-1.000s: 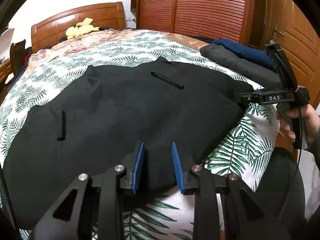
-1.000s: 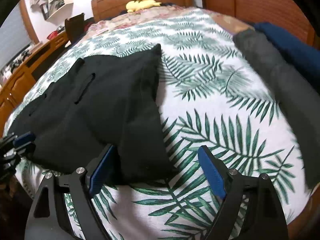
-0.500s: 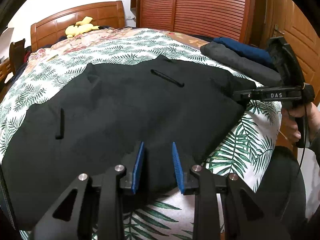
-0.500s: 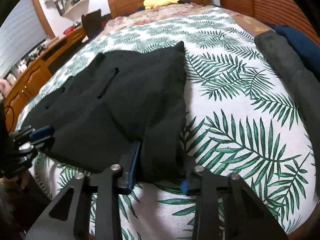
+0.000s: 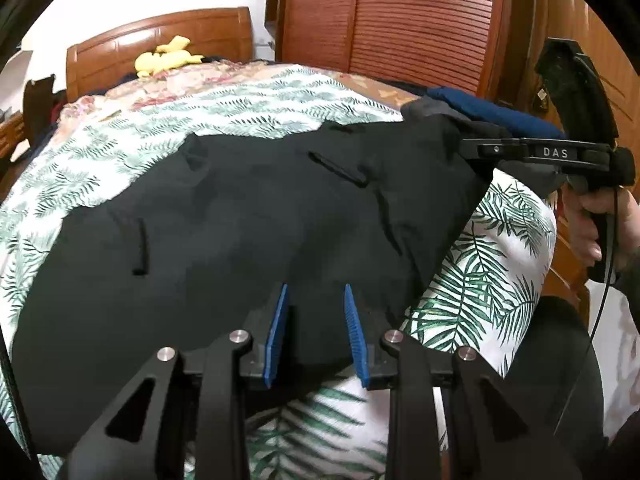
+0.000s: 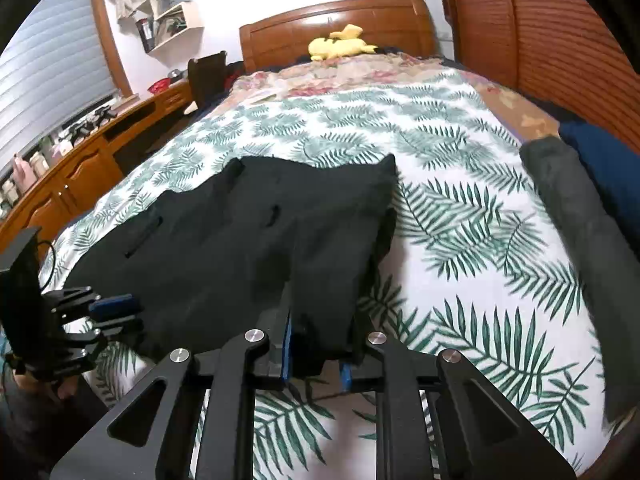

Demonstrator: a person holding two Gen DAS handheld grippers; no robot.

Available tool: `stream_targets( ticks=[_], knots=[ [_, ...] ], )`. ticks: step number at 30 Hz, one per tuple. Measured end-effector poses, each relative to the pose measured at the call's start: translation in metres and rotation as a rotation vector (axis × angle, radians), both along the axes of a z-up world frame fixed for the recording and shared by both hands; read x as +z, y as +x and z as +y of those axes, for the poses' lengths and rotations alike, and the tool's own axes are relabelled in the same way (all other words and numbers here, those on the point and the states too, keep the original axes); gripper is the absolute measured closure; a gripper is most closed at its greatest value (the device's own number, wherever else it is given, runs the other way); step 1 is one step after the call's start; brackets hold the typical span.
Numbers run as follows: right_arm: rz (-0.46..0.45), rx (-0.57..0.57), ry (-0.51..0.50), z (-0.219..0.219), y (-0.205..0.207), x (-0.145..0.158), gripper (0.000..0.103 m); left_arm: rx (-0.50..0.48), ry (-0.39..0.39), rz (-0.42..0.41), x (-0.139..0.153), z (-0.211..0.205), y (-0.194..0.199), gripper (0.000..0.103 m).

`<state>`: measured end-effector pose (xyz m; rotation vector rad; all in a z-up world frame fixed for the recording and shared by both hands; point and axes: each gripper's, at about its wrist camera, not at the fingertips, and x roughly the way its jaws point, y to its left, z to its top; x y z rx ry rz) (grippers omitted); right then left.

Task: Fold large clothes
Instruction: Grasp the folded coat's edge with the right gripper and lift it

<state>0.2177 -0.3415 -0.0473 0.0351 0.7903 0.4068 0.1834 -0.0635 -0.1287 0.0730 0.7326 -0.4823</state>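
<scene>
A large black garment (image 5: 240,224) lies spread on the leaf-print bedspread (image 5: 248,104). My left gripper (image 5: 314,328) sits over the garment's near hem, its blue pads a narrow gap apart with black cloth between them. My right gripper (image 6: 316,344) is shut on the garment's near right corner (image 6: 320,288) and holds that corner lifted off the bed. In the left wrist view the right gripper (image 5: 472,148) shows at the right with the corner raised. In the right wrist view the left gripper (image 6: 116,312) shows at the far left by the hem.
Folded grey (image 6: 576,216) and navy (image 6: 600,160) clothes lie along the bed's right side. A yellow plush (image 6: 340,44) rests at the wooden headboard. Wardrobe doors (image 5: 400,20) stand to the right, a wooden desk (image 6: 80,160) to the left. The bed's near edge is right below both grippers.
My right gripper closed from wide open onto the garment's right corner and lifted it. The left gripper has hardly moved.
</scene>
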Motion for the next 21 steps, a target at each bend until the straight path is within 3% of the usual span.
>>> stream_targets(
  ticks=[9, 15, 21],
  knots=[
    [-0.091, 0.086, -0.055, 0.056, 0.007, 0.036, 0.090, 0.081, -0.048, -0.068, 0.026, 0.048, -0.019, 0.076],
    [-0.191, 0.226, -0.086, 0.140, 0.007, 0.066, 0.092, 0.142, -0.054, -0.108, 0.036, 0.085, -0.032, 0.076],
    [-0.235, 0.400, -0.016, 0.228, -0.003, 0.074, 0.093, 0.245, -0.075, -0.099, 0.032, 0.131, -0.036, 0.076]
  ],
)
